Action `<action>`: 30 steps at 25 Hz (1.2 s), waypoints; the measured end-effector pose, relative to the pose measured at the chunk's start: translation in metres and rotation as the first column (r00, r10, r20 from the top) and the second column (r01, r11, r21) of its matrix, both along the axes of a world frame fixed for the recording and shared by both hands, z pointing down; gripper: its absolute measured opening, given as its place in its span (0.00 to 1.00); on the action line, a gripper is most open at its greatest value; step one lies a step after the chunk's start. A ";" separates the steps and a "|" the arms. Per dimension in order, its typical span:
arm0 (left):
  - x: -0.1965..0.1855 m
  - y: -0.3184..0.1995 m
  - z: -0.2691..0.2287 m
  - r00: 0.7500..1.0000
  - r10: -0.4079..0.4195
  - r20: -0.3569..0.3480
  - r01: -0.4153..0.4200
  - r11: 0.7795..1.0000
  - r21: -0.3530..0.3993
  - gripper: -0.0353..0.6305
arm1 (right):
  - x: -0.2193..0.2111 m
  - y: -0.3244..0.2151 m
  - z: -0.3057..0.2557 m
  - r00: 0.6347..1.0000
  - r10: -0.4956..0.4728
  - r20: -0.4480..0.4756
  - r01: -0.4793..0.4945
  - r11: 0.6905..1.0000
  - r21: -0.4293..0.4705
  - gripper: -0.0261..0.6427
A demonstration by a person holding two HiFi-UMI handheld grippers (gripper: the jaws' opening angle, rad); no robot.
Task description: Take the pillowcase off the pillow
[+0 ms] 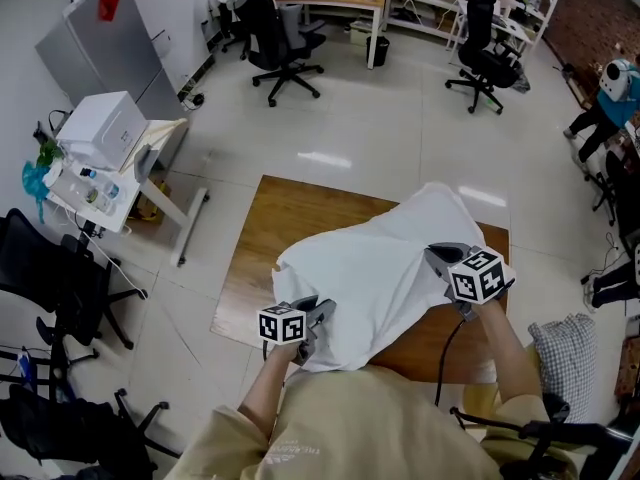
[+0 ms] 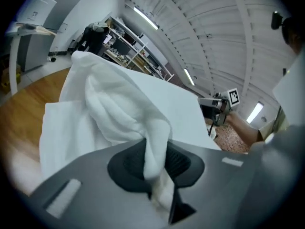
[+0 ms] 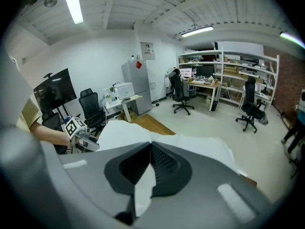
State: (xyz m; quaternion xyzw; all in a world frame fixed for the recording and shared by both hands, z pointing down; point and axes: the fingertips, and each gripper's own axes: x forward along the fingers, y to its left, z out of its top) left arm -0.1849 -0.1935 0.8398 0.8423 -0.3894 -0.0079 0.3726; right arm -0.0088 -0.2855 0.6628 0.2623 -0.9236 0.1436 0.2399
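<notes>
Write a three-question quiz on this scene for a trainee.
1. True or false: the right gripper is open and empty.
2. What is beneath the white fabric? A. a wooden table B. a bed C. a sofa
3. What does the left gripper clamp?
Key: 1. False: it is shut on the fabric. 2. A. 3. A bunched fold of the white fabric.

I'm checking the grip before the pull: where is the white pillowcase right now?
In the head view the white fabric pillowcase lies mid-frame on the brown wooden tabletop, its near edge pinched by the left tongs and by the right tongs.
</notes>
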 end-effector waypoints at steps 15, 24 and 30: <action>0.043 0.021 -0.242 0.837 0.234 -0.494 -0.094 0.952 0.292 0.10 | 0.064 -0.039 0.073 0.952 0.262 -0.159 -0.251 0.964 0.086 0.04; 0.022 0.041 -0.320 0.752 0.278 -0.598 -0.046 0.927 0.372 0.09 | 0.136 -0.081 0.174 0.923 0.333 -0.193 -0.348 0.936 -0.049 0.04; 0.029 0.041 -0.314 0.746 0.270 -0.608 -0.050 0.934 0.354 0.09 | 0.125 -0.074 0.167 0.935 0.336 -0.114 -0.342 0.938 -0.047 0.04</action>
